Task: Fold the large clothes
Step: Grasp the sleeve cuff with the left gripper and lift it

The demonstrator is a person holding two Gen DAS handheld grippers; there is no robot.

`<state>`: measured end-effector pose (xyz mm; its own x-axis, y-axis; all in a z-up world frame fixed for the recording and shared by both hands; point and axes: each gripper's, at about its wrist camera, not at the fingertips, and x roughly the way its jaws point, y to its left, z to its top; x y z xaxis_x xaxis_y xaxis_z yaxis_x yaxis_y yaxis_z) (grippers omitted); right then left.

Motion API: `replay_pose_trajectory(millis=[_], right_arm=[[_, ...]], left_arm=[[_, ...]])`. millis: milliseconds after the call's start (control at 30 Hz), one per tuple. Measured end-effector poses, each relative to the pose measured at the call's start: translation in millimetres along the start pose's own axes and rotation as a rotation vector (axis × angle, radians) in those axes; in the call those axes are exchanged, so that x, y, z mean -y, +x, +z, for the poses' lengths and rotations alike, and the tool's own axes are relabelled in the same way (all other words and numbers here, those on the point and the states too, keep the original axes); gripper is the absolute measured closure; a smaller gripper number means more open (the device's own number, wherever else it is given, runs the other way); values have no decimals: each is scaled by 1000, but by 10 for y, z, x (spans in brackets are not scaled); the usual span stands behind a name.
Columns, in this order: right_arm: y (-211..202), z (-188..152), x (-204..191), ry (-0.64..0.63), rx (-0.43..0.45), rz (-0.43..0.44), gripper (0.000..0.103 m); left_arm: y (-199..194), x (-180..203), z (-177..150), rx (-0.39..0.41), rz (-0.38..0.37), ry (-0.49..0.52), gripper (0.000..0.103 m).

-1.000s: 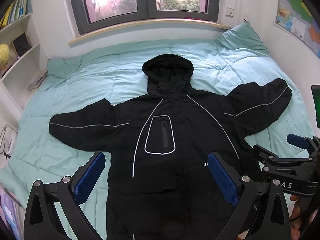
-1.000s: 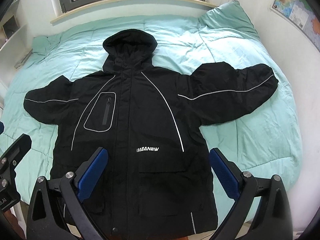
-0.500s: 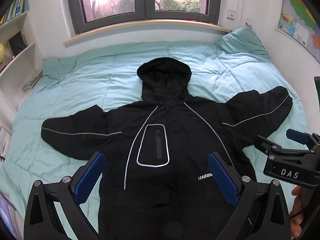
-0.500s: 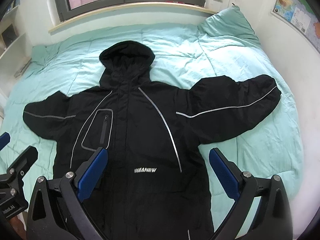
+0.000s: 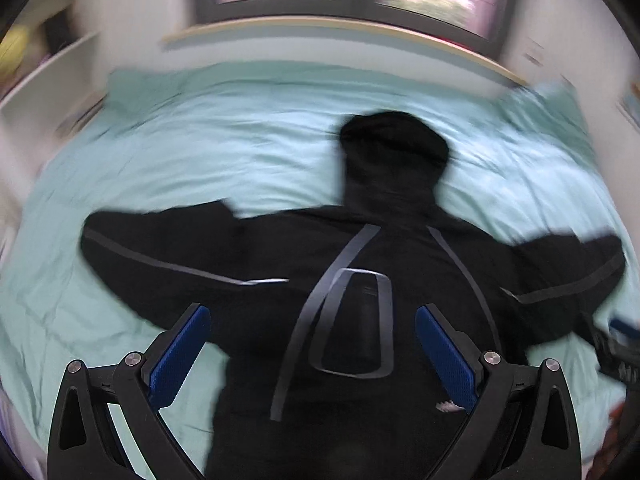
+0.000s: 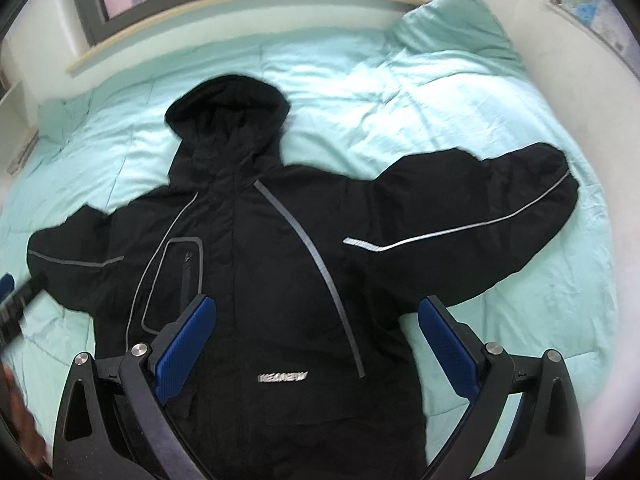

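A large black hooded jacket (image 6: 264, 264) with grey reflective stripes lies flat, front up, on the bed, hood toward the window, both sleeves spread out sideways. It also shows in the blurred left wrist view (image 5: 384, 280). My left gripper (image 5: 312, 344) is open and empty, held above the jacket's left chest. My right gripper (image 6: 316, 340) is open and empty, held above the jacket's lower front near the white logo. The jacket's hem is hidden behind the gripper bodies.
The bed's mint-green duvet (image 6: 400, 92) fills both views, with a pillow (image 6: 452, 24) at the far right. A window and its sill (image 6: 240, 0) stand behind the bed. White shelves (image 5: 44, 80) stand at the left, a wall map (image 6: 588, 4) at the right.
Both grippers have moved forward over the jacket; the left one has also swung left, blurring its view. Both stay open and empty. The jacket has not moved.
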<state>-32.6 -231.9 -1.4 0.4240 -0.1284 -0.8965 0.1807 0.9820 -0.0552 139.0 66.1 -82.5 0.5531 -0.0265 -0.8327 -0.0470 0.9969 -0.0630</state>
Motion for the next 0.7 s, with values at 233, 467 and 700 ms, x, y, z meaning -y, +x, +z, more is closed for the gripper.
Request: replay_pose_trajectory(millis=[233,467,700], right_arm=[[264,-217,-907,-158,-79,50,1],[689,-433,-2018,-273,-144,104,1],[1063,-664,-2886,-396,-207,89,1]], left_arm=[[276,-2075,-51,45,113,-290,1],[1017,-3847,-101,47,-63,-537,1],[2036,-4497,54,2,-147,-618,7]])
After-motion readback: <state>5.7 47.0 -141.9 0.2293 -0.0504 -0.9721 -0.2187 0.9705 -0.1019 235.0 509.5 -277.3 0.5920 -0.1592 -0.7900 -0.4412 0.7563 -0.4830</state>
